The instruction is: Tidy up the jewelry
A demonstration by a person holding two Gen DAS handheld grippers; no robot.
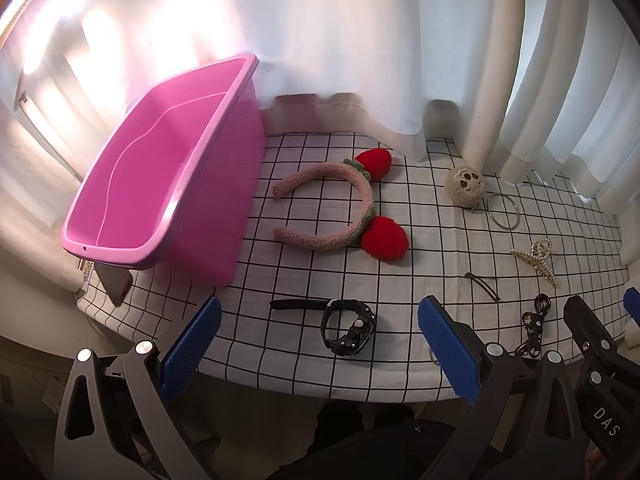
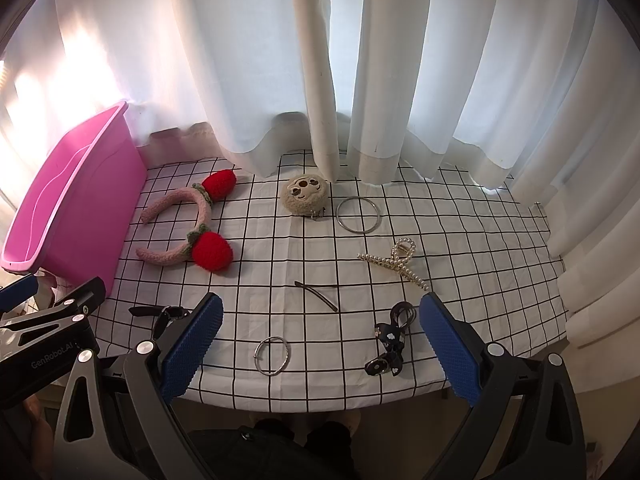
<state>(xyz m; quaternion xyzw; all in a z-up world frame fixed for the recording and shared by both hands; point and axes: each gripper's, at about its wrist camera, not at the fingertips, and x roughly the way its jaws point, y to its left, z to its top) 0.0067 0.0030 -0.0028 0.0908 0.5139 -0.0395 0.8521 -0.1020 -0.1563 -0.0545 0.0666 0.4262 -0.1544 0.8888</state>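
— Hovering over the near edge of the grid-patterned white desk (image 2: 460, 240), both tongs are spread wide and grip nothing: the left tongs (image 1: 318, 330) above the black digital wristwatch (image 1: 348, 326), the right tongs (image 2: 320, 330) above a small silver ring bangle (image 2: 273, 355).

— Where is the rest of the jewelry?

— Loose on the desk. A pink fuzzy headband with two red strawberry pom-poms (image 2: 192, 224) lies just beside the pink plastic bin (image 1: 160, 168) on the left. Farther back sits a beige plush round charm (image 2: 306, 195), a large silver hoop bangle (image 2: 358, 215) near it. A pearl-studded claw clip (image 2: 396, 262), a thin dark hairpin (image 2: 316, 295) and black hair ties with white flowers (image 2: 390, 338) lie nearer.
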